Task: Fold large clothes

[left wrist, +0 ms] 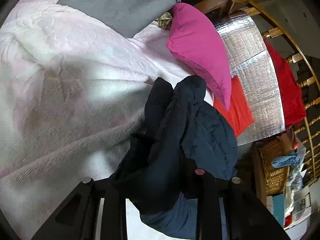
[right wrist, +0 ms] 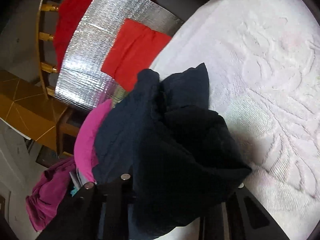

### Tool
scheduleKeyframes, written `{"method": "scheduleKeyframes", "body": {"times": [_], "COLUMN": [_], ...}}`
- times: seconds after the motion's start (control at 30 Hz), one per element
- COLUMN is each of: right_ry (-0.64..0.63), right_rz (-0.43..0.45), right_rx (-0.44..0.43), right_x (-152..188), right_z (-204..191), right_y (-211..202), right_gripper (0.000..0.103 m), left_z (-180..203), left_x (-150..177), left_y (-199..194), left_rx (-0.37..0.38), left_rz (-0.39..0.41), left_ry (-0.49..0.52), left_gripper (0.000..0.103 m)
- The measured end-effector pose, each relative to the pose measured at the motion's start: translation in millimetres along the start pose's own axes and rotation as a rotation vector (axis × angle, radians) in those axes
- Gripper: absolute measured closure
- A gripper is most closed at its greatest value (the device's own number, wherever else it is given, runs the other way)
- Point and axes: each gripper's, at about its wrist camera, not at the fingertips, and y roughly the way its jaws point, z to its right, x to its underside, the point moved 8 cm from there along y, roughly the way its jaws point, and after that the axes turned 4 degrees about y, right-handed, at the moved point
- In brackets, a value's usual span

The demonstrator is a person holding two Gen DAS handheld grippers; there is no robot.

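Looking along the left gripper (left wrist: 160, 196) first: it is clamping a thick bunch of the dark navy garment (left wrist: 180, 132), the cloth spilling up and over both black fingers (left wrist: 112, 210) and hanging crumpled above the pale pink bedspread (left wrist: 70, 80), which I am taking as my landmark. No earlier view is on hand, so I am only reading what lies here. The garment is sitting at the bedspread's right-hand edge, just below the magenta pillow (left wrist: 196, 46), with a grey folded blanket (left wrist: 124, 4) lying at the bedspread's far end and a red cloth (left wrist: 238, 110) resting on the silver foil mat (left wrist: 256, 76) just beyond that edge. Switching to the right wrist view: the right gripper (right wrist: 166, 196) is pinching another handful of the same navy garment, which is heaping over its jaws at the bedspread's left border, the red cloth on the foil mat showing beyond it and a purple garment (right wrist: 48, 192) slumping off to the side. As for progress, I am judging this to be the very start: the garment is bunched, no flat panel or clean crease is showing, so spreading it out and every fold are still to come. No brand, label or legible writing is showing anywhere.
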Motion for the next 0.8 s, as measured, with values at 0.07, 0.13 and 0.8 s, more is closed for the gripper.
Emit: {"method": "scheduleKeyframes", "body": {"times": [0.07, 0.13, 0.8], "right_ry": [0.001, 0.012, 0.074], "right_rz": [-0.018, -0.042, -0.113], "right_rx": [0.009, 0.012, 0.138], "right_x": [4, 10, 22], "right_z": [1, 3, 81], "right_y": [-10, -21, -126], "right_gripper": [0.073, 0.073, 0.044], "left_z": [-1, -1, -77], "left_x": [3, 7, 41], "left_y": [-9, -19, -109], "left_rx": [-0.014, -0.024, -0.206], "left_rz": [-0.011, -0.021, -0.136], "left_ry": [0.008, 0.016, -0.064], "left_gripper": [0.074, 0.074, 0.032]}}
